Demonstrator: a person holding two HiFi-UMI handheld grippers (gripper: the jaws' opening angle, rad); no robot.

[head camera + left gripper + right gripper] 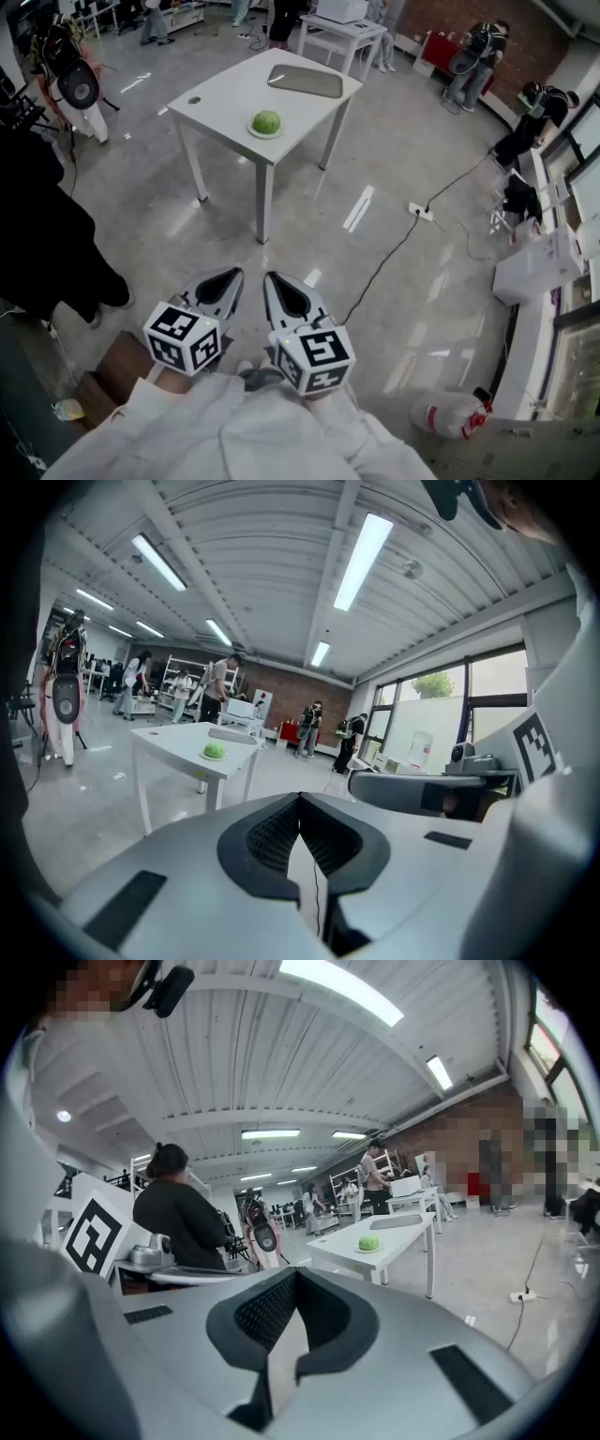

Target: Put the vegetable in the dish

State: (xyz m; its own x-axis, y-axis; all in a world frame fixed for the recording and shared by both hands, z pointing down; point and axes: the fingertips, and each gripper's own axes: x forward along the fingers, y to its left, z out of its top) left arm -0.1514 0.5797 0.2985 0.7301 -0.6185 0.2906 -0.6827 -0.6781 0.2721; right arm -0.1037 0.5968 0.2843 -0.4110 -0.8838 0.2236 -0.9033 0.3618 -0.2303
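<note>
A round green vegetable (267, 122) rests on a small pale dish on the near corner of a white table (225, 94), far ahead of me across the floor. It also shows small in the left gripper view as the vegetable (215, 751), and in the right gripper view as the vegetable (369, 1242). My left gripper (228, 275) and right gripper (273, 279) are held side by side close to my body, well short of the table. Both are shut with nothing between the jaws, as the left gripper (300, 797) and right gripper (296, 1271) show.
A flat grey tray (306, 81) lies at the table's far end. A person in black (42, 225) stands at my left. A power strip (421, 212) with a cable lies on the floor to the right. A second white table (342, 28) stands behind.
</note>
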